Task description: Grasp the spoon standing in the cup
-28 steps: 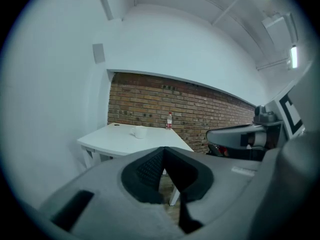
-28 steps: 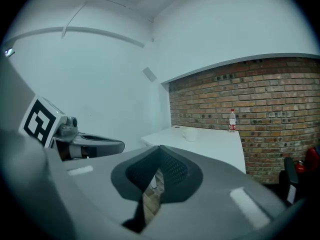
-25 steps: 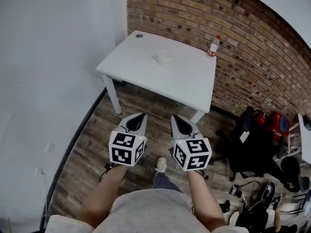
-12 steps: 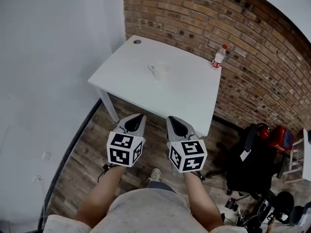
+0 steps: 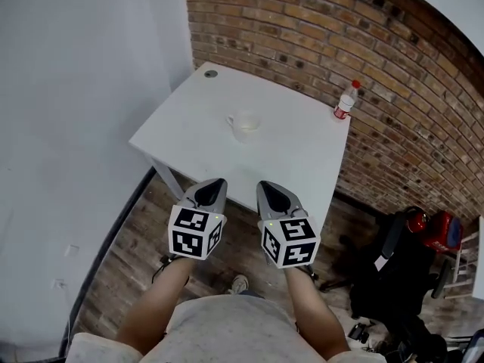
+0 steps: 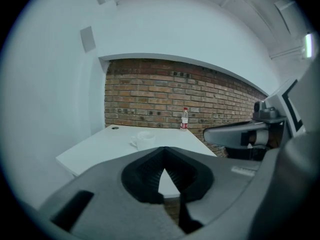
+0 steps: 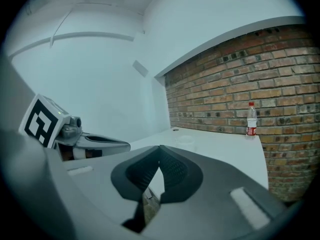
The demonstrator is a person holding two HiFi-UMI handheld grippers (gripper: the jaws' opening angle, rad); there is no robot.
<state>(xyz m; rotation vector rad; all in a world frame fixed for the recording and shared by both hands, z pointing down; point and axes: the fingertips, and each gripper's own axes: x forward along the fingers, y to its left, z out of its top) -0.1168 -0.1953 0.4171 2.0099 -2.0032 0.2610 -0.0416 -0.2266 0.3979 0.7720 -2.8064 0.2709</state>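
White cup [image 5: 246, 125] sat upper centre, its spoon indiscernible, well beyond the left gripper [image 5: 211, 184] and right gripper [image 5: 270, 187], both empty with jaws pressed together. Arriving unopened, they might topple the cup.

Matt table [image 5: 189, 119]; cup [image 5: 246, 125] perhaps ceramic; rough brick wall [image 5: 302, 21].

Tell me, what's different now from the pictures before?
The person has stepped closer to the white table, so it, the cup and the bottle sit lower and nearer in the head view. Nothing was picked up or let go. The left gripper and right gripper stayed side by side in front of the body, jaws shut and empty, short of the cup.
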